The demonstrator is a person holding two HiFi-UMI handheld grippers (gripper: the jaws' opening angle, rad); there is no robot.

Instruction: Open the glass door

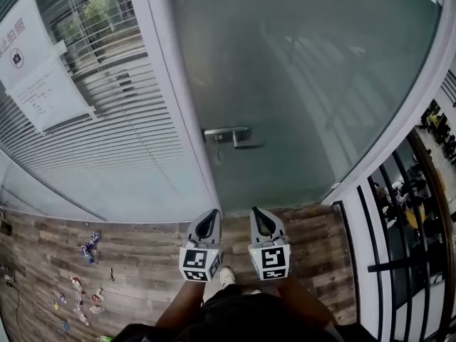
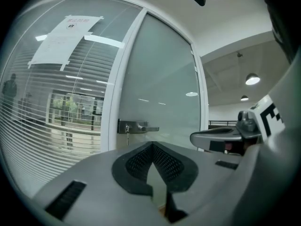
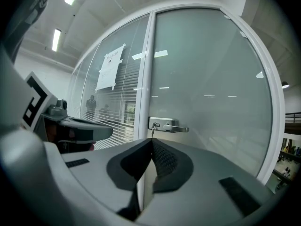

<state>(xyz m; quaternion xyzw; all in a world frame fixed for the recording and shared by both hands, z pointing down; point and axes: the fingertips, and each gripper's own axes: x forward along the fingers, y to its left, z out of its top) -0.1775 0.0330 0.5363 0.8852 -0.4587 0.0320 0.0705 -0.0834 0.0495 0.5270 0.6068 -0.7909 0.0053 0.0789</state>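
Your left gripper (image 1: 206,224) and right gripper (image 1: 263,220): side by side, low in front of you. Fingers on both pressed together, nothing held. Glass door (image 1: 306,77) straight ahead, shut, well apart from both grippers. Handle (image 1: 239,138) at door's left edge, key (image 3: 152,131) hanging from lock.

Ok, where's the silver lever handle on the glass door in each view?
Head view: silver lever handle, centre, slightly above middle.
Left gripper view: left of centre, below mid-height.
Right gripper view: right of centre, below mid-height.
Shared landmark: white door frame post directly left of it.
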